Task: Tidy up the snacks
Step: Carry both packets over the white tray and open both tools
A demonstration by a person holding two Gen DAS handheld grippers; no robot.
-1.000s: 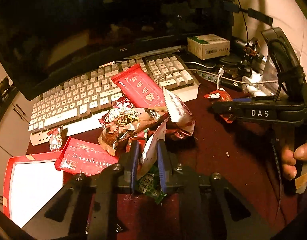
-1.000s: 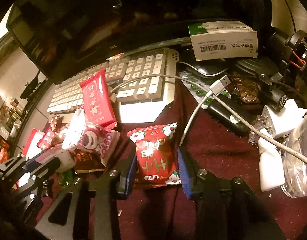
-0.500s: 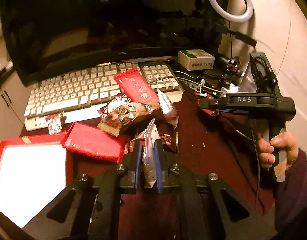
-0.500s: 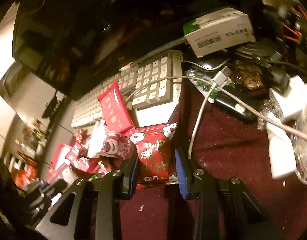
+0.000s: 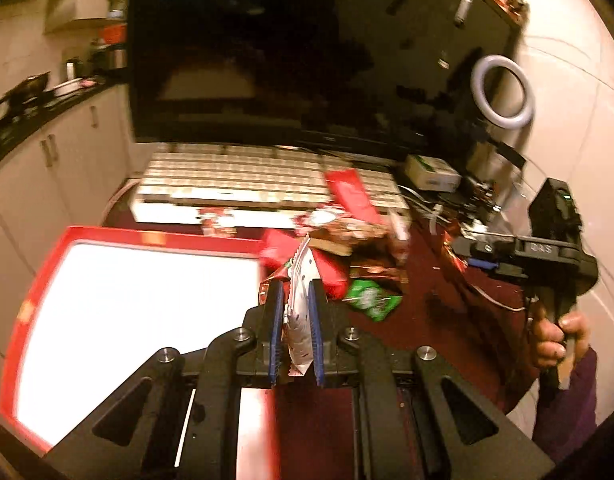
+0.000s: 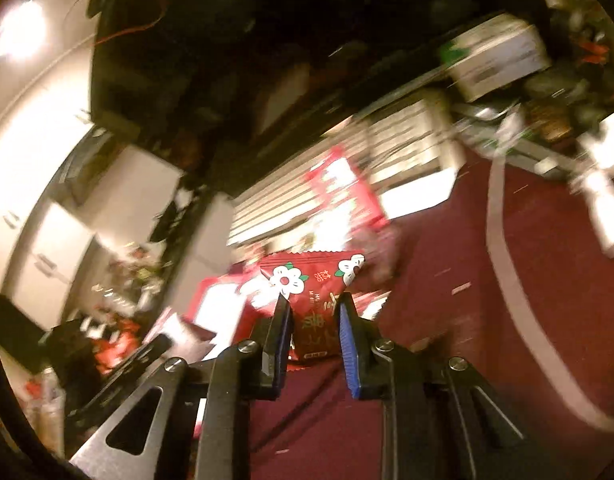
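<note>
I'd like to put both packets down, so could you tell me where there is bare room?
The white inside of the red tray is bare. The maroon cloth right of the white cable is open too. The snack pile before the keyboard is crowded.

The tray interior lies bare at nine o'clock of the left gripper; the snack pile crowds twelve, the keyboard behind it.

Home desk, probably: monitor, keyboard (kitchen cabinets behind).
</note>
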